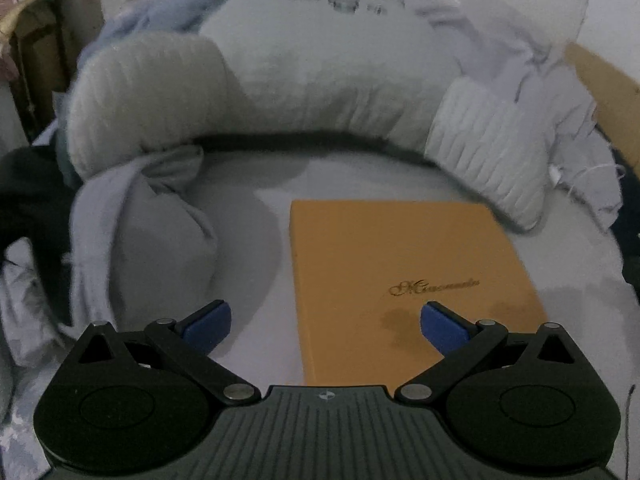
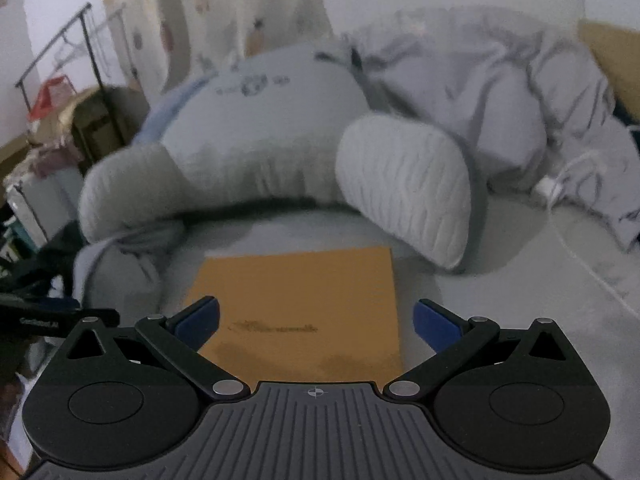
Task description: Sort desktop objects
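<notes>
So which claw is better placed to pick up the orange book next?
Right, probably: the right claw is open and spans the orange book, while the open left claw sits off its left edge.

Left tongs (image 1: 325,322) spread wide, empty; right tongs (image 2: 317,320) likewise.

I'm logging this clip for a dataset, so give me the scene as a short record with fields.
setting: a bed with a grey sheet
main item: orange book, lying flat, gold script on its cover
behind it: curved grey pillow, rumpled bedding
left of book: grey cloth
left gripper: open, empty, above the book's left edge
right gripper: open, empty, above the book
cable: white, at right
</notes>
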Demonstrator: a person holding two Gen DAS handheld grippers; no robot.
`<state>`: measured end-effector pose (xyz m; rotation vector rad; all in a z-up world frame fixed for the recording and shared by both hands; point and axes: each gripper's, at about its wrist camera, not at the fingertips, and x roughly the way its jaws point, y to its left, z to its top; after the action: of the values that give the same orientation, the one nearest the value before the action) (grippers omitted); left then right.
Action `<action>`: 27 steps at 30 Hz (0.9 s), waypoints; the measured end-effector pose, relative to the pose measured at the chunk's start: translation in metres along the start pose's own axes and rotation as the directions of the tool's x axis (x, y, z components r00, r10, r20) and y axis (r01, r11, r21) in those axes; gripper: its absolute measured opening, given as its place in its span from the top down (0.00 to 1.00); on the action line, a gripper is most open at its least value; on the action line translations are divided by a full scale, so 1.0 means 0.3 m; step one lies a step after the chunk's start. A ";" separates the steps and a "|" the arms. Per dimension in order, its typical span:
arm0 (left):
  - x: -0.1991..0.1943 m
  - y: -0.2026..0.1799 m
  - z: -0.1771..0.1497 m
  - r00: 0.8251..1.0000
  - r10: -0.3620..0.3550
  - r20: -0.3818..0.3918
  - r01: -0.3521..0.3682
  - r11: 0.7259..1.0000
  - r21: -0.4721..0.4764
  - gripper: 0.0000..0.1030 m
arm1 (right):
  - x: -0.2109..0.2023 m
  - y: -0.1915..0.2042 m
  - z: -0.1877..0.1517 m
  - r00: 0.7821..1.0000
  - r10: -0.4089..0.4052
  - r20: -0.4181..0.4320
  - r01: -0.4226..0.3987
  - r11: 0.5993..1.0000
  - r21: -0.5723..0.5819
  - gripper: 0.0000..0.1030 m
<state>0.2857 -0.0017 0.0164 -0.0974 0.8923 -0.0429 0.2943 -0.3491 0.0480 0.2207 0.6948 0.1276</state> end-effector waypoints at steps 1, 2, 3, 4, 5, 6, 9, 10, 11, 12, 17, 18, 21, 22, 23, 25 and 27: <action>0.028 0.002 0.005 1.000 -0.002 -0.015 0.002 1.000 -0.005 0.00 | 0.036 -0.015 -0.001 1.000 -0.006 -0.019 0.006 1.000 -0.004 0.00; 0.059 0.007 0.010 0.999 -0.008 -0.033 0.008 1.000 -0.019 0.00 | 0.073 -0.030 -0.004 0.999 -0.017 -0.036 0.017 1.000 -0.010 0.00; 0.092 0.011 0.017 0.999 -0.015 -0.049 0.013 0.999 -0.031 0.00 | 0.103 -0.042 -0.007 0.999 -0.022 -0.048 0.021 1.000 -0.013 0.00; 0.128 0.008 0.025 0.998 -0.019 -0.064 0.016 0.999 -0.042 0.00 | 0.136 -0.056 -0.013 0.998 -0.023 -0.066 0.022 1.000 -0.010 0.00; 0.156 0.009 0.029 0.997 -0.018 -0.076 0.014 0.999 -0.051 0.00 | 0.172 -0.072 -0.019 0.996 -0.025 -0.085 0.025 1.000 -0.003 0.00; 0.181 0.008 0.033 0.996 -0.017 -0.088 0.012 0.998 -0.056 0.00 | 0.203 -0.086 -0.025 0.995 -0.028 -0.101 0.028 1.000 0.003 0.00; 0.247 0.007 0.034 0.993 -0.023 -0.114 0.015 0.998 -0.064 0.00 | 0.294 -0.128 -0.052 0.989 -0.020 -0.146 0.023 1.000 0.017 0.00; 0.267 0.010 0.030 0.992 -0.022 -0.124 0.013 0.998 -0.068 0.00 | 0.323 -0.140 -0.062 0.986 -0.007 -0.164 0.010 1.000 0.019 0.00; 0.285 0.012 0.027 0.991 -0.021 -0.133 0.012 0.997 -0.072 0.00 | 0.349 -0.149 -0.071 0.984 0.005 -0.181 -0.002 1.000 0.019 0.00; 0.300 0.013 0.028 0.990 -0.023 -0.139 0.013 0.997 -0.078 0.00 | 0.371 -0.153 -0.080 0.981 0.015 -0.194 -0.013 1.000 0.014 0.00; 0.368 0.038 0.025 0.986 -0.060 -0.153 0.041 0.992 -0.123 0.00 | 0.471 -0.163 -0.118 0.966 0.032 -0.255 -0.033 0.999 0.002 0.00; 0.381 0.043 0.024 0.985 -0.069 -0.156 0.049 0.990 -0.133 0.00 | 0.483 -0.165 -0.123 0.965 0.036 -0.260 -0.036 0.999 0.005 0.00; 0.416 0.056 0.014 0.980 -0.099 -0.173 0.070 0.983 -0.168 0.00 | 0.524 -0.170 -0.140 0.960 0.040 -0.277 -0.036 0.999 0.019 0.00; 0.425 0.057 0.012 0.979 -0.109 -0.175 0.077 0.981 -0.176 0.00 | 0.537 -0.172 -0.147 0.958 0.044 -0.284 -0.038 0.999 0.026 0.00; 0.430 0.062 0.008 0.978 -0.122 -0.168 0.089 0.978 -0.190 0.00 | 0.545 -0.176 -0.153 0.956 0.056 -0.287 -0.047 0.998 0.037 0.00; 0.435 0.064 0.004 0.981 -0.126 -0.148 0.095 0.975 -0.201 0.00 | 0.563 -0.189 -0.159 0.956 0.086 -0.282 -0.067 0.995 0.077 0.00; 0.446 0.065 -0.002 0.979 -0.149 -0.136 0.117 0.969 -0.218 0.00 | 0.573 -0.195 -0.169 0.954 0.109 -0.278 -0.081 0.991 0.111 0.00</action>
<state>0.3692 0.0073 -0.0898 -0.3549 1.0402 -0.0831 0.3949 -0.3650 -0.1106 0.3346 0.9780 0.2202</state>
